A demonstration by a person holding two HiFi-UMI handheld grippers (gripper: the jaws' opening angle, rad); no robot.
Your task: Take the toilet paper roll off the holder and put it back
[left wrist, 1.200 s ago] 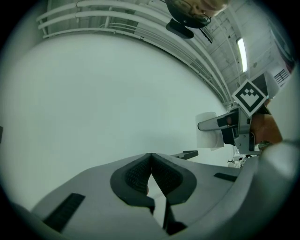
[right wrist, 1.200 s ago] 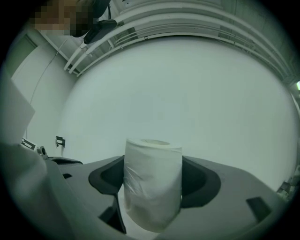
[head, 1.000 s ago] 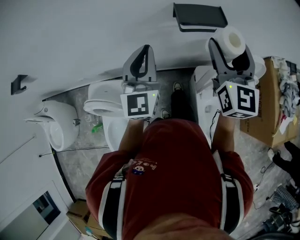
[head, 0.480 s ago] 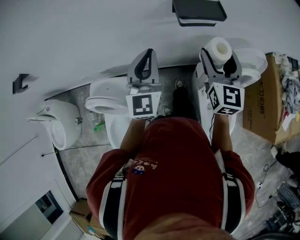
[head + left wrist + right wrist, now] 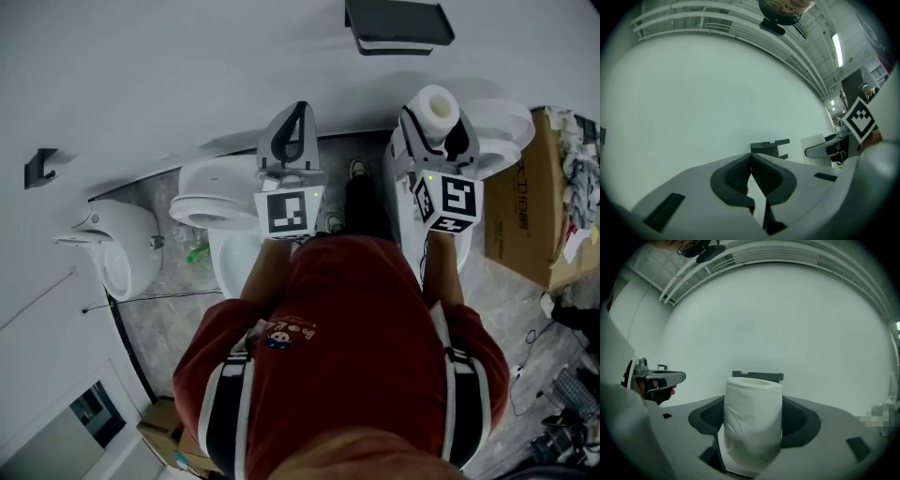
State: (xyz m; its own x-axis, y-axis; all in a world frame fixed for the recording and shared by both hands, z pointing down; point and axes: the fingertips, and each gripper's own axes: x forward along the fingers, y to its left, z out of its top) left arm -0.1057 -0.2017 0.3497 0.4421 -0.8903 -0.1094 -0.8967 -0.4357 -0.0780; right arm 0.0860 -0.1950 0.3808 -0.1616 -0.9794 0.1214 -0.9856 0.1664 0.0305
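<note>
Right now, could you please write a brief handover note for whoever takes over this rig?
Left gripper: jaws together, empty.
Right gripper: shut on the toilet paper roll, upright between its jaws.
Holder: dark, on the wall ahead of both grippers, no roll seen on it.
Done: roll is off the holder.
Left: lift it and seat it back on the holder.

No lettering anywhere is clear enough to read
</note>
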